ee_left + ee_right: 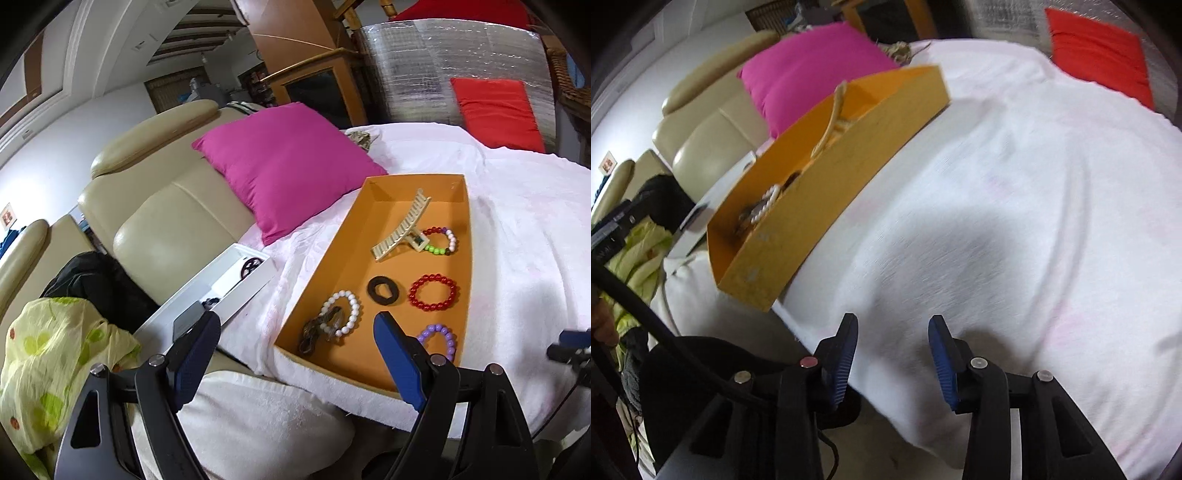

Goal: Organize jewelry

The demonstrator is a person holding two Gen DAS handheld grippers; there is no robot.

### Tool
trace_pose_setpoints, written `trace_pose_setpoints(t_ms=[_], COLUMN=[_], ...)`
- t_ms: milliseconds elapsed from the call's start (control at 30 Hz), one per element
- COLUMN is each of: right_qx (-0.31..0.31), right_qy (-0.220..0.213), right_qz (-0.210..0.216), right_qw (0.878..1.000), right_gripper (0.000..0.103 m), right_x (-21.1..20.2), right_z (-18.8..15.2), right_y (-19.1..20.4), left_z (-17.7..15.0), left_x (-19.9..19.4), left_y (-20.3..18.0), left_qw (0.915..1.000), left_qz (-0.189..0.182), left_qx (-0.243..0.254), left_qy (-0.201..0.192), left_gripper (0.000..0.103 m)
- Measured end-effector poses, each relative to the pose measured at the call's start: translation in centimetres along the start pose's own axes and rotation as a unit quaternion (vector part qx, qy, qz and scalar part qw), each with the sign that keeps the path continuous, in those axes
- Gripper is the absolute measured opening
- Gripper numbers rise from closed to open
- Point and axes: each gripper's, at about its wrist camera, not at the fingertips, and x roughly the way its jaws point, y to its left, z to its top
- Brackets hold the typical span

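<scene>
From the left wrist view, far over at nine o'clock lies a yellow-green cloth (55,354) against the cream sofa (147,206), with a white tray (236,280) at its right, propped at the edge of the white blanket (517,258). Up at eleven o'clock a pink pillow (291,162) leans on the sofa back.

The left gripper (295,358) hangs low at six o'clock with its jaws wide and nothing between them. Its left finger sits over the near end of the white tray, its right finger over the near right corner of the orange box (325,273).

The box rests on the blanket and holds all the jewelry. At its near left, a white bracelet (341,312) overlaps a dark tangled piece (314,332). Just right of those lies a black ring (382,290), then a red bracelet (432,292), and nearest, at five o'clock, a purple bracelet (441,341) partly behind the right finger. Farther in, at one o'clock, a cream hair claw (402,230) touches a multicoloured bracelet (441,242).

A red cushion (498,114) sits beyond, at one o'clock.

In the right wrist view, the right gripper (894,360) hovers over bare blanket, well right of the box, jaws fairly wide and holding nothing.
</scene>
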Motion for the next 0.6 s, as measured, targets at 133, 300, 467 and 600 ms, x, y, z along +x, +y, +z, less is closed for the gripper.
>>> trace_pose_setpoints(t_ms=[133,300,467,600], right_qx=[0.018,0.024,0.045,0.069], right_qy=[-0.021,-0.045,-0.087,-0.117], right_qz=[-0.002,-0.014,-0.054,-0.088], right_qw=[1.0,0.999,0.994,0.987], right_gripper=[0.043,0.043,0.043,0.043], right_x=[-1.9,-4.5,-8.5,-11.7], right_z=[0.3,-0.1,-1.6,-3.0], right_y=[-2.1,-3.7,-7.8,-10.9], left_z=[0.7,1.4,2.0,2.6], left_x=[-0.2,-1.6,-3.4,-4.4], left_y=[-1.0,-2.5,-4.0,-5.3], left_qw=[0.9998,0.999,0.9975,0.9955], left_qz=[-0.014,-0.034,-0.054,-0.082], left_qx=[0.008,0.019,0.029,0.026], left_qy=[-0.007,-0.022,-0.036,-0.041], left_gripper=[0.085,0.085,0.085,0.085])
